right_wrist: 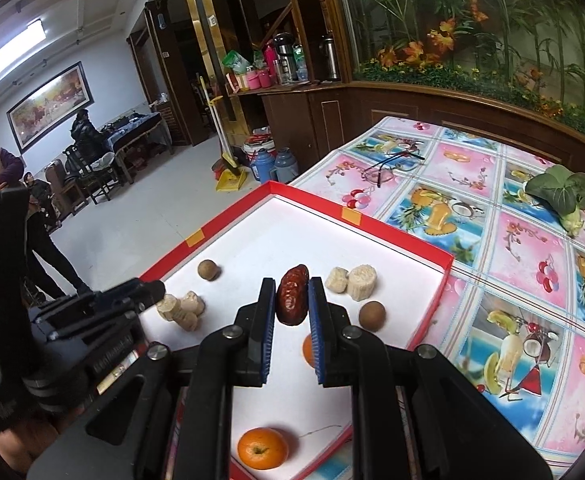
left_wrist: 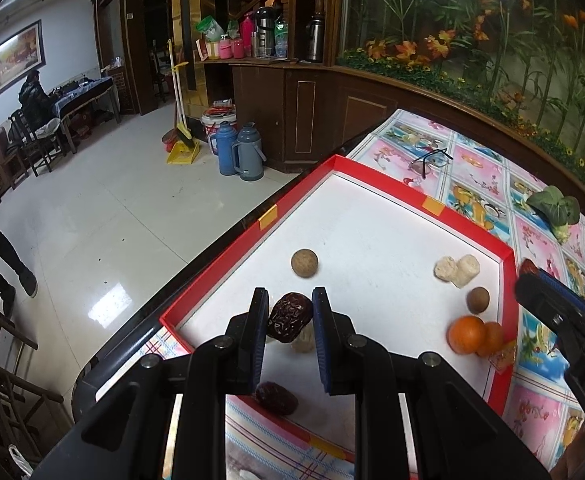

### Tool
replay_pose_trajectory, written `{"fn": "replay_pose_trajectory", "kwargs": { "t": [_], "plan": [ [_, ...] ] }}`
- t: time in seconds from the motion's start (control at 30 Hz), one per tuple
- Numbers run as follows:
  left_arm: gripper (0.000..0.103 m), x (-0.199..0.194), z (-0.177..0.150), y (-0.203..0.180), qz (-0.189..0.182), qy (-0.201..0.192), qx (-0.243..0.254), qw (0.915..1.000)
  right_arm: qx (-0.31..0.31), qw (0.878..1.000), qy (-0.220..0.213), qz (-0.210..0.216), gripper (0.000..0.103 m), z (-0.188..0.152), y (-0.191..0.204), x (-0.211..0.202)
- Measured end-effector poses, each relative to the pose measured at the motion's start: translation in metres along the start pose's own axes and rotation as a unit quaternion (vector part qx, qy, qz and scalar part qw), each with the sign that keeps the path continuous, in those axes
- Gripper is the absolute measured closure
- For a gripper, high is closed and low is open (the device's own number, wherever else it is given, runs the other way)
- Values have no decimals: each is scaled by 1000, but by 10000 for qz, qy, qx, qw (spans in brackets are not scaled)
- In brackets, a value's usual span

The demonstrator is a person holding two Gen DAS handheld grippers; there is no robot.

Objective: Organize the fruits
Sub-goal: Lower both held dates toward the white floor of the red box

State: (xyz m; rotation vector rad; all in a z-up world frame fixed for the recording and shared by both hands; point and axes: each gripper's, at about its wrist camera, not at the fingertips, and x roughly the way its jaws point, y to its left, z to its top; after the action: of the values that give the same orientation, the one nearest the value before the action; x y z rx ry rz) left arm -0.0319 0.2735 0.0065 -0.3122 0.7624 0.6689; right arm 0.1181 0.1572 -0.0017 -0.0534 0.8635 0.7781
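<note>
Gripping one red date (left_wrist: pixel 289 317) in the left gripper (left_wrist: pixel 290 304) and another date (right_wrist: pixel 292 295) in the right gripper (right_wrist: pixel 291 294), jaws nearly closed on each, both above the white floor of the red tray (right_wrist: pixel 432 308). Lying loose inside: a third date (left_wrist: pixel 277 398) by the near edge, longans (left_wrist: pixel 304 263), oranges (right_wrist: pixel 263 448), pale chunks (right_wrist: pixel 355 280). Greens (right_wrist: pixel 562 194) and glasses (right_wrist: pixel 388 166) on the tablecloth (right_wrist: pixel 532 256) beyond.

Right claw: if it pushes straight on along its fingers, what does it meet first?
The right claw, shut on a red date, points down at the white floor of the red tray. That floor looks likely to be met first, near the pale chunks, though depth is unclear.
</note>
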Motion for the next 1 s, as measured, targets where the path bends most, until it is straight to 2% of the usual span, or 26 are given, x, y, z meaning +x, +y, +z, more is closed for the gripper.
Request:
{"fn": "replay_pose_trajectory", "kwargs": {
  "t": [0.3,0.73,1.0],
  "plan": [
    [83,6,3,0,-22,81,13,10000,3,9998,99,-193,85,-2,-11,-6],
    [83,9,9,-3,-115,138,88,9998,-60,9989,395,-260,85,4,-15,8],
    [83,16,13,10,-116,142,-57,9998,-159,9982,491,-293,85,10,-11,20]
  ]
}}
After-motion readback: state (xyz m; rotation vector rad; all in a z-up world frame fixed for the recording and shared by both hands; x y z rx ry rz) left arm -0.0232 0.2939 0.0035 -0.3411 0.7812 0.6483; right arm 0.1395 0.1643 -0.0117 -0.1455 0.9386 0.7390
